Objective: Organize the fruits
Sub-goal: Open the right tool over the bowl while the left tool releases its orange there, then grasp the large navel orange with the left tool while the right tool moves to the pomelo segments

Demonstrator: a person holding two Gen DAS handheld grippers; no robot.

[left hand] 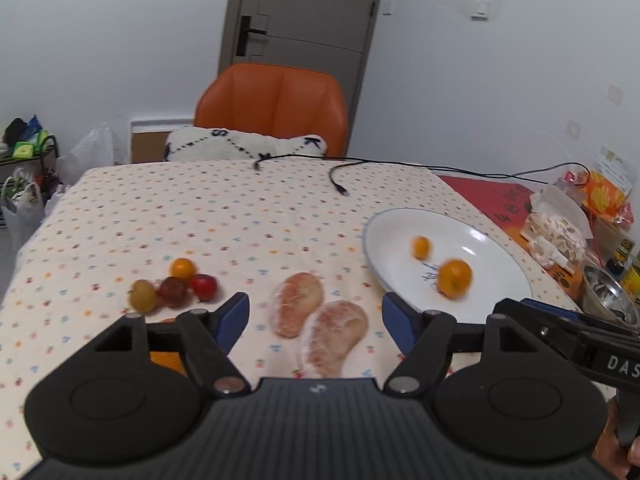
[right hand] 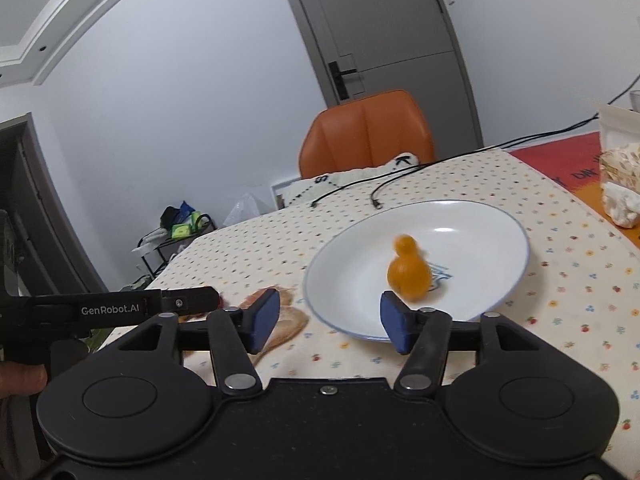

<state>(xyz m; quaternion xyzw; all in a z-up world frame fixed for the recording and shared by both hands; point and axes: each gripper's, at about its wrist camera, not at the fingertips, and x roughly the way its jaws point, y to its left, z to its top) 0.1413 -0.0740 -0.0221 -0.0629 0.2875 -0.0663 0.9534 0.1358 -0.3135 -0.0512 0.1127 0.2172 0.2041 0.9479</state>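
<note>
Left gripper (left hand: 314, 316) wide, empty, over two peeled pomelo segments (left hand: 320, 314) on tabletop beside white plate (left hand: 384, 220); right gripper (right hand: 326, 318) wide, empty; segments likely soft, tearable, so grip lightly across thick middle.

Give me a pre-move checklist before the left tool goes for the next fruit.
1. Left tool open and empty: ok, jaws wide apart.
2. Right tool open and empty: ok, nothing between its pads.
3. Fruit in the white plate settled: not ok, the two orange fruits look motion-blurred, possibly still rolling.
4. Peeled pomelo segments reachable: ok, lying on the tablecloth straight ahead of the left tool.
5. Small fruit cluster free to grasp: cannot tell, the pieces sit touching each other.
6. Cables clear of the path: ok, at the far end of the table.
</note>
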